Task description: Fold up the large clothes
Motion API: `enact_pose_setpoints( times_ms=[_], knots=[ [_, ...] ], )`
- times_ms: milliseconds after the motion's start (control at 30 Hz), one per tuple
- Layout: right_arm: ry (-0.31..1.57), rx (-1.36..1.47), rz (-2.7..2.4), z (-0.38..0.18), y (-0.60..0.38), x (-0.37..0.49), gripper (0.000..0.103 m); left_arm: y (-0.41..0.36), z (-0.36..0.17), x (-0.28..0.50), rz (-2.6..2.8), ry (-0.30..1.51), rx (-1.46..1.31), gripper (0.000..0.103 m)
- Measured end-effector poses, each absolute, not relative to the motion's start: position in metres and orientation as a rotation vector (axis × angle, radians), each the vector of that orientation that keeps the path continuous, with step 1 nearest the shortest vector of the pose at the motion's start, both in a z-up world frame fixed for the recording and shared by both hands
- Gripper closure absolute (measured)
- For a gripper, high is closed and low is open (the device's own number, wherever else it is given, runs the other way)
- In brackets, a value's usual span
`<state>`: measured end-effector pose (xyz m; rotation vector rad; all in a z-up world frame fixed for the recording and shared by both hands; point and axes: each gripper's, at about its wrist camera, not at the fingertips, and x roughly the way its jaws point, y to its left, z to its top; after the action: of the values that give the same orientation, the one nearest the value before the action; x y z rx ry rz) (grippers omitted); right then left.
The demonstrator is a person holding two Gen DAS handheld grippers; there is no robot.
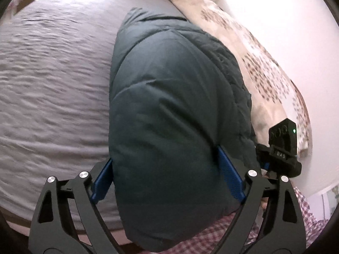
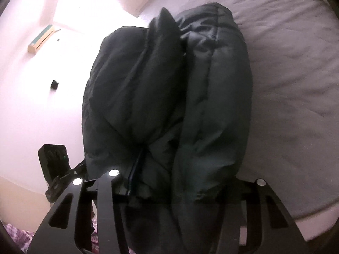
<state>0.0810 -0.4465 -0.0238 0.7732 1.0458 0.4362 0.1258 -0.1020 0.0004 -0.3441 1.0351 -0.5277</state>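
My left gripper (image 1: 165, 169) stands wide, its blue pads pressed on either side of the folded dark puffer jacket (image 1: 169, 110). My right gripper (image 2: 180, 188) clamps the same bundle, which lies near the bed's (image 2: 296, 84) front edge.

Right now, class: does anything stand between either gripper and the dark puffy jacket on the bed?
Nothing visible does. The left gripper has its blue pads against the sides of the folded jacket, and the right gripper also has jacket bulk between its fingers. The jacket lies on the grey bedsheet.
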Motion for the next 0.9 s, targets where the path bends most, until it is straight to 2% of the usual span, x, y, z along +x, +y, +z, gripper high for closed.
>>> enact_pose_setpoints(
  times_ms=[233, 467, 533, 667, 767, 900],
  knots=[
    [1.086, 0.690, 0.520, -0.018, -0.352, 0.134, 0.056, -0.016, 0.003, 0.144, -0.370, 1.008, -0.391, 0.015],
    [1.110, 0.633, 0.490, -0.017, -0.325, 0.137, 0.055, -0.006, -0.007, 0.136, -0.373, 0.985, -0.403, 0.014],
    [1.116, 0.633, 0.459, -0.016, -0.327, 0.137, 0.049, -0.009, -0.007, 0.135, -0.366, 0.981, -0.402, 0.012],
    [1.120, 0.615, 0.358, -0.016, -0.327, 0.134, 0.029, -0.010, 0.000, 0.130, -0.334, 0.973, -0.380, 0.011],
    [1.094, 0.580, 0.316, -0.005, -0.330, 0.127, 0.028, -0.010, 0.013, 0.120, -0.302, 0.931, -0.354, 0.011],
    [0.971, 0.435, 0.229, 0.033, -0.328, 0.107, 0.028, -0.008, 0.030, 0.103, -0.273, 0.883, -0.360, 0.010]
  ],
)
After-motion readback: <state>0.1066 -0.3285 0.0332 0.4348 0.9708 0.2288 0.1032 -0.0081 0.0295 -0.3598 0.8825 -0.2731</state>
